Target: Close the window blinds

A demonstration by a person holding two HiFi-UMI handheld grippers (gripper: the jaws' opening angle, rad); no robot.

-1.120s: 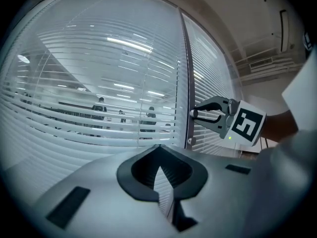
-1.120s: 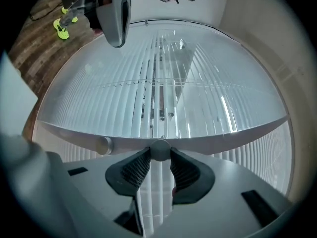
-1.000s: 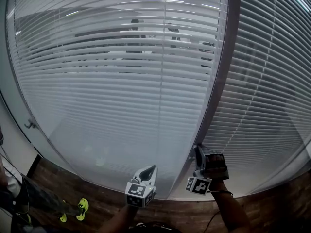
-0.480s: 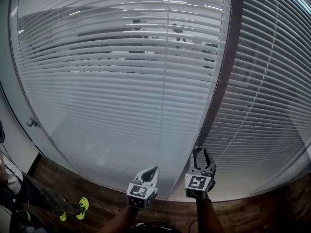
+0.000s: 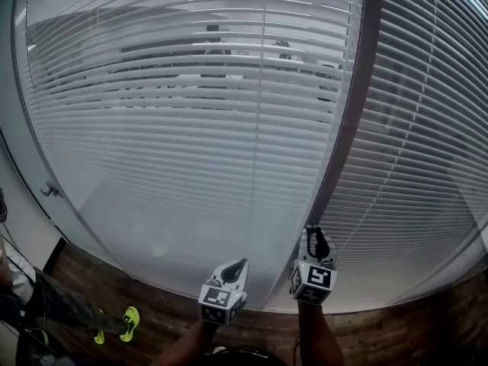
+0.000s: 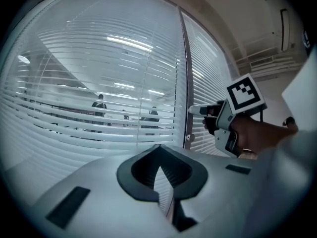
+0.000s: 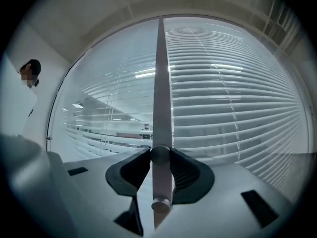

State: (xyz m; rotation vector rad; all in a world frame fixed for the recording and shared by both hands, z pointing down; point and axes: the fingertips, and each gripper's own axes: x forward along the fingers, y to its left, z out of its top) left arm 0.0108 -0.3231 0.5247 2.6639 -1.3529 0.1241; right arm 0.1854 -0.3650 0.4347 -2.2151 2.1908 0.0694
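Left gripper (image 6: 159,152) fills the lower frame; its jaws stand together at the tips, nothing between them; a thin slit lower down shows slats behind. Window blinds (image 6: 99,68) ahead, slats tilted part open; two people (image 6: 99,103) show dimly through the gaps. A dark frame post (image 6: 184,73) divides this pane from a second set of blinds (image 6: 210,68) on the right. Right gripper (image 6: 198,110), held in a hand (image 6: 260,135), points at the post, tips at its edge; marker cube faces the camera. A small knob (image 6: 188,138) sits on the post just below.
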